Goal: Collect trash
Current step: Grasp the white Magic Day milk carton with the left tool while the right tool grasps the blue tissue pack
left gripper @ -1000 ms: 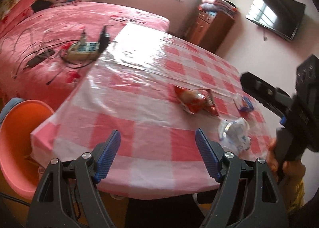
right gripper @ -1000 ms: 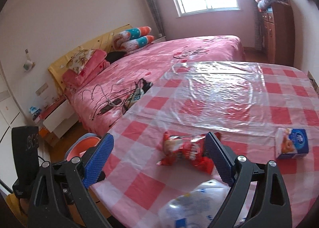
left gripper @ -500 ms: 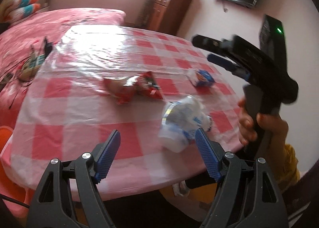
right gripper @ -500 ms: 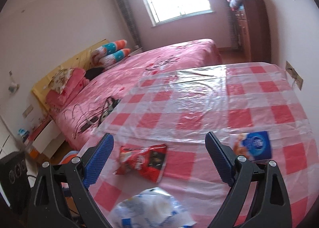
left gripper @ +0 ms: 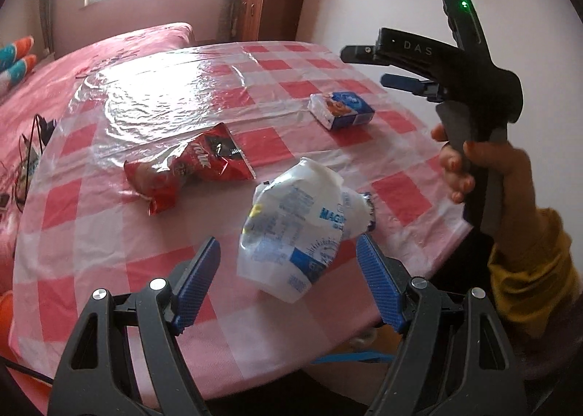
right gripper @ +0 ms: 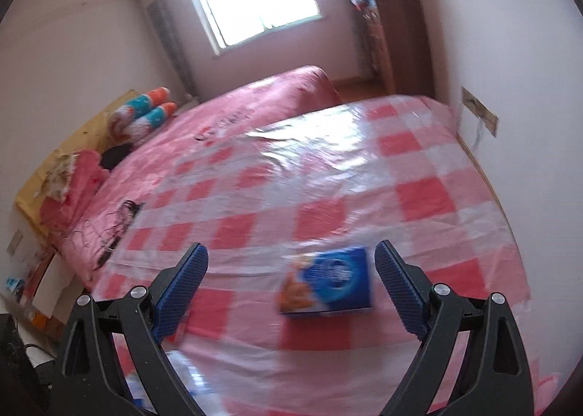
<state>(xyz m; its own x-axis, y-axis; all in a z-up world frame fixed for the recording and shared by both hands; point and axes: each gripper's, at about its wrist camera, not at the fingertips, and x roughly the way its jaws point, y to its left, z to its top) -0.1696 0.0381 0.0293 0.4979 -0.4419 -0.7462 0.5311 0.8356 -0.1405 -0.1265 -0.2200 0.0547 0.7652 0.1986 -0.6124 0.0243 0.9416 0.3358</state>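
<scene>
Left tongs point(left gripper: 288, 277) spread around white wrapper point(left gripper: 295, 226); right tongs point(right gripper: 289, 285) spread, blue box point(right gripper: 328, 283) at twelve o'clock on worktop point(right gripper: 364, 168).

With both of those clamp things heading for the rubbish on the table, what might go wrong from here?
1. The crumpled white bag lies near the table's front edge; a clumsy nudge from the left gripper might push it off.
2. The tablecloth's clear plastic cover looks slick, so the blue box may slide away as the right gripper closes.
3. The red snack wrapper lies flat and could be hard to pinch.
</scene>
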